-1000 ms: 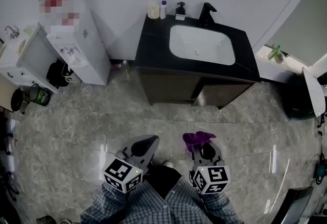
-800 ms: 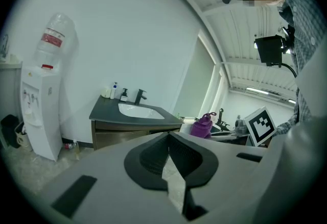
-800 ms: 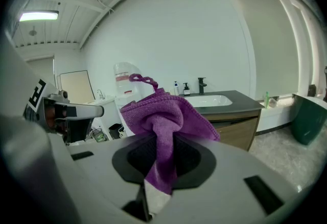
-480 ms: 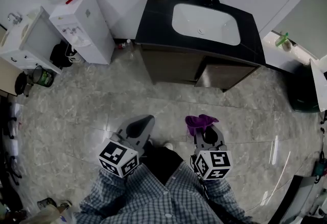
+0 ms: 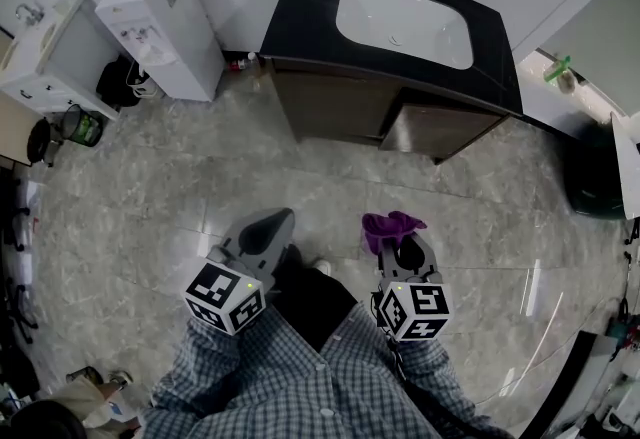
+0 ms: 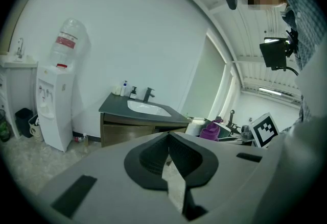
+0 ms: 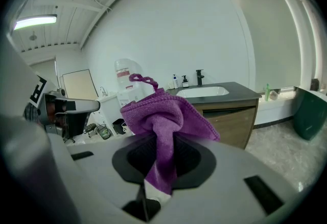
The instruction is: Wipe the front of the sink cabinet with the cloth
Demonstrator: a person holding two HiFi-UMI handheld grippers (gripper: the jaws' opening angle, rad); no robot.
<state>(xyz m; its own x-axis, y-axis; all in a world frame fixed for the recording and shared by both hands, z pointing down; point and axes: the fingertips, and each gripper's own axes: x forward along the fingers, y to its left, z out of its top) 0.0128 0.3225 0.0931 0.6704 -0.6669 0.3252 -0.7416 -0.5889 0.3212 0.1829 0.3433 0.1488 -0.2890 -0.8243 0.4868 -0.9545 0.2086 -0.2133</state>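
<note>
Purple cloth (image 7: 163,116) pinched between right gripper (image 7: 159,141) jaws — head view shows only its tuft; left gripper (image 6: 167,139) closed, empty.

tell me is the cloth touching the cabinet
Apart. The head view shows the cloth, pinched in the right gripper, with a wide stretch of floor between it and the cabinet.
</note>
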